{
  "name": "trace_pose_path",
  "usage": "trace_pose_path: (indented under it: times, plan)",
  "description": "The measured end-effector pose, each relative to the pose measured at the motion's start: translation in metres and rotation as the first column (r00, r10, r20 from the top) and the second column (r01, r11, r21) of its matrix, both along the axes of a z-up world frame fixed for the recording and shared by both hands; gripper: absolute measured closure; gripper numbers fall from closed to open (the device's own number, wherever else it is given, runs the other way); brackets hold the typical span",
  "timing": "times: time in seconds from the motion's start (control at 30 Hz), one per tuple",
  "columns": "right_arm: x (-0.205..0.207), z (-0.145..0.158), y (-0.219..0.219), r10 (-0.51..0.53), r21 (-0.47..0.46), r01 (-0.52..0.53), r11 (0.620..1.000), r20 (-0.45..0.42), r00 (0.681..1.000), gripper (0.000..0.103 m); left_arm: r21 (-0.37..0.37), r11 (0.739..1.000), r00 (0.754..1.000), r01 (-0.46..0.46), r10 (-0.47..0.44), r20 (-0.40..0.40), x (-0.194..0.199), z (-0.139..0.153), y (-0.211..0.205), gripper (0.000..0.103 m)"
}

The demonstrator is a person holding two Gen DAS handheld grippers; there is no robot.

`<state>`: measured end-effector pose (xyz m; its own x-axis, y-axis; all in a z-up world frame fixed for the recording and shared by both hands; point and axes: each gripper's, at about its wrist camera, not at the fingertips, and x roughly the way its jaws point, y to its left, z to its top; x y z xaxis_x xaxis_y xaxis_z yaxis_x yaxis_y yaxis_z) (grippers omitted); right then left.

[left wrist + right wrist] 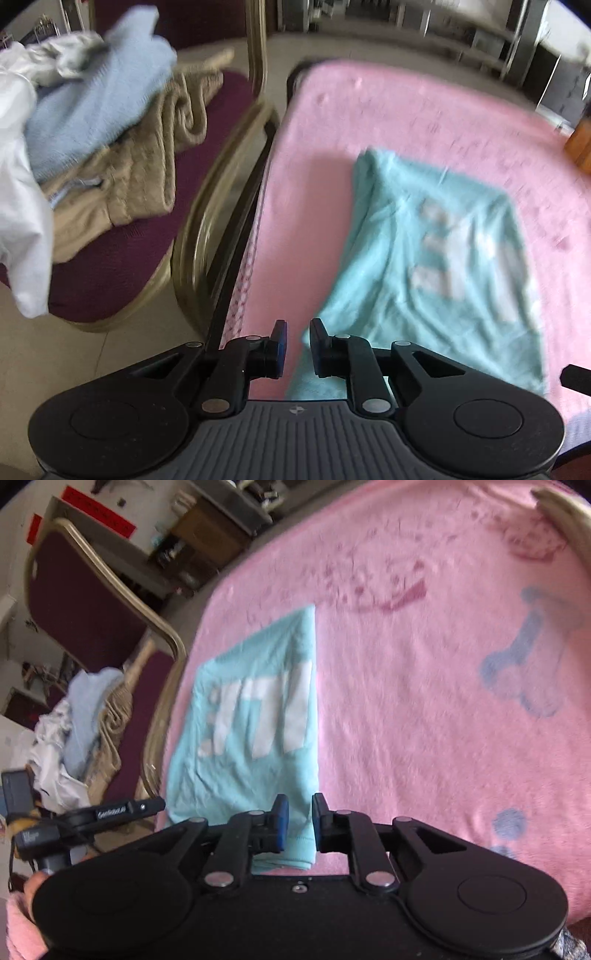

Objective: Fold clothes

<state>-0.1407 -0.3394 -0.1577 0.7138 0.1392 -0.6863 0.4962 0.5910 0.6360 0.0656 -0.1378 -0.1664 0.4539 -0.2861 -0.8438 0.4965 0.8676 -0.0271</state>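
Both grippers hover at the near hem of the teal T-shirt (255,716), which lies partly folded on the pink blanket (424,686), long axis running away from you; your right gripper (297,821) sits over its near right corner, your left gripper (297,341) over the near left; each shows a narrow gap between the pads, holding nothing.

Teal shirt (436,266) on pink blanket (369,122)
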Motion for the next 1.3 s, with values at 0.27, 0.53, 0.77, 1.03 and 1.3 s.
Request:
trace_pose_path:
  times: [0.27, 0.53, 0.77, 1.03, 1.3]
  plan:
    - [0.015, 0.002, 0.021, 0.090, -0.003, -0.090, 0.996, 0.042, 0.995, 0.088, -0.014, 0.987, 0.985, 0.160, -0.161, -0.056, -0.027, -0.010, -0.015, 0.086]
    - [0.023, -0.008, 0.034, 0.162, 0.007, -0.162, 0.987, 0.052, 0.985, 0.088, 0.027, 0.968, 0.965, 0.251, -0.248, -0.090, -0.034, -0.019, -0.030, 0.087]
    - [0.031, -0.017, 0.042, 0.209, -0.012, -0.209, 0.978, -0.005, 0.978, 0.094, 0.079, 0.958, 0.960, 0.274, -0.268, -0.080, -0.040, -0.025, -0.034, 0.085]
    - [0.021, -0.006, 0.039, 0.174, -0.053, -0.171, 0.984, 0.057, 0.983, 0.091, -0.072, 0.964, 0.962, 0.256, -0.261, -0.081, -0.035, -0.014, -0.017, 0.086]
    - [0.027, -0.017, 0.037, 0.143, -0.061, -0.144, 0.988, -0.015, 0.990, 0.096, 0.057, 0.927, 0.927, 0.371, -0.366, -0.079, -0.056, -0.031, -0.045, 0.086]
